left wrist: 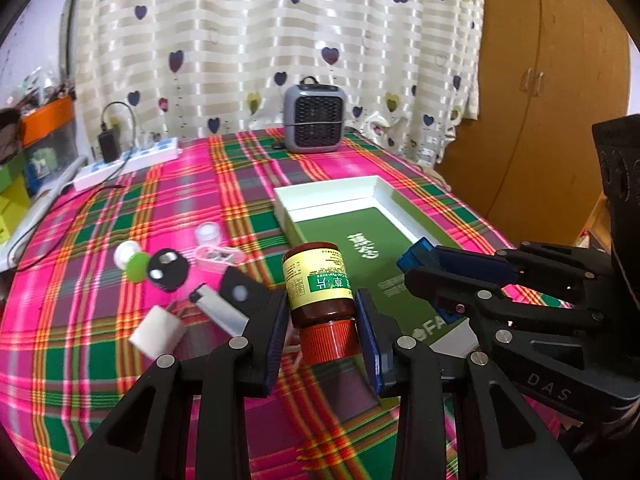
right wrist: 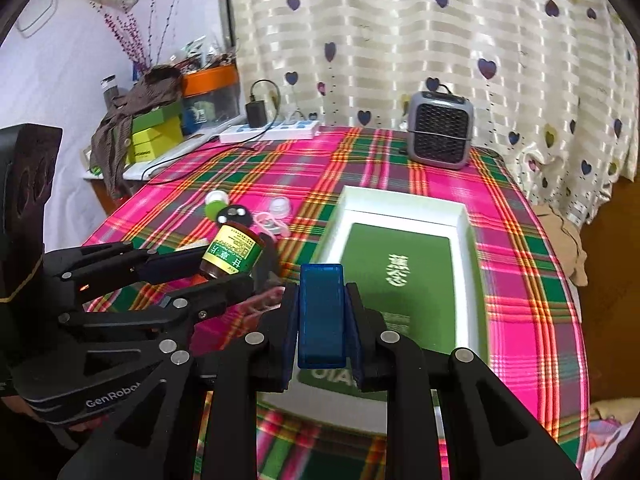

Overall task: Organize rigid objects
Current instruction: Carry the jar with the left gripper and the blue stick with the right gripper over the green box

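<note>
Left wrist view: the left tongs [left wrist: 322, 316] are closed partway on a brown pill bottle [left wrist: 318, 280]. Its red cap points back at the camera. The bottle is up off the worktop [left wrist: 100, 380].
Right wrist view: the right tongs [right wrist: 322, 316] are shut tight on a small blue box [right wrist: 321, 312]. The blue box hangs over the near end of the white tray [right wrist: 468, 216].
Tray: it has a green book [right wrist: 396, 272] lying flat in it. I see no small things in it yet.
Where the bottle is: just left of the tray, near its edge, not over it yet.
Still on the cloth, farther left: a white block [left wrist: 158, 332], a silver lighter [left wrist: 218, 306], a black round thing [left wrist: 168, 268], a green and white lid [left wrist: 130, 260], a pink case [left wrist: 218, 258] and a clear little cup [left wrist: 208, 234].
Far back: a grey fan heater [left wrist: 314, 118] and a white power strip [left wrist: 128, 162].
Done so far: two things are picked up.
Left to do: I think both must go down in the tray, then the six on the cloth.
</note>
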Action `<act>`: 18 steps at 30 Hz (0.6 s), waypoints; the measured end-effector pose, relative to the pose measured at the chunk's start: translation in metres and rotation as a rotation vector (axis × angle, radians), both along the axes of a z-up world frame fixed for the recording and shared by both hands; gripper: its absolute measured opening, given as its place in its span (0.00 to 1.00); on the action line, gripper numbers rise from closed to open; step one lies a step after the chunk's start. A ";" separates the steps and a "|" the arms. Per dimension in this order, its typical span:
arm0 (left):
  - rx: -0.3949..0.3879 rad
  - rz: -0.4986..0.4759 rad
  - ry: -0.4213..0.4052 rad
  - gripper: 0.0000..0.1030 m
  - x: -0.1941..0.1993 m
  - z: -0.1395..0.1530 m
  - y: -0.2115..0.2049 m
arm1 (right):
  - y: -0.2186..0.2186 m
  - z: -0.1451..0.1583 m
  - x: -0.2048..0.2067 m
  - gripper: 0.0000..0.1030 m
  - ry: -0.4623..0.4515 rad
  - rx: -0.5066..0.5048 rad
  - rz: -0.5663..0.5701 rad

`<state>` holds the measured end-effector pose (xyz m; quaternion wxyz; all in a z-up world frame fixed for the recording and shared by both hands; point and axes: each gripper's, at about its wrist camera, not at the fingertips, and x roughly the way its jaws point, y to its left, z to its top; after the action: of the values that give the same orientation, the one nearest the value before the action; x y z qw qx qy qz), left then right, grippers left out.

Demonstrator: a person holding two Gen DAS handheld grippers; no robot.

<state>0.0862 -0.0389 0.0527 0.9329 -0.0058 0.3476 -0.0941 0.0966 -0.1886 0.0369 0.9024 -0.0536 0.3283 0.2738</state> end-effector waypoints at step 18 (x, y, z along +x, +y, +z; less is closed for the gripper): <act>-0.079 -0.135 0.083 0.32 0.033 -0.021 -0.037 | -0.042 -0.033 0.032 0.22 0.091 0.000 -0.076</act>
<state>0.1196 -0.0761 0.0321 0.9082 -0.0231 0.3817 -0.1700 0.1291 -0.2309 0.0040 0.8963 -0.0288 0.3708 0.2416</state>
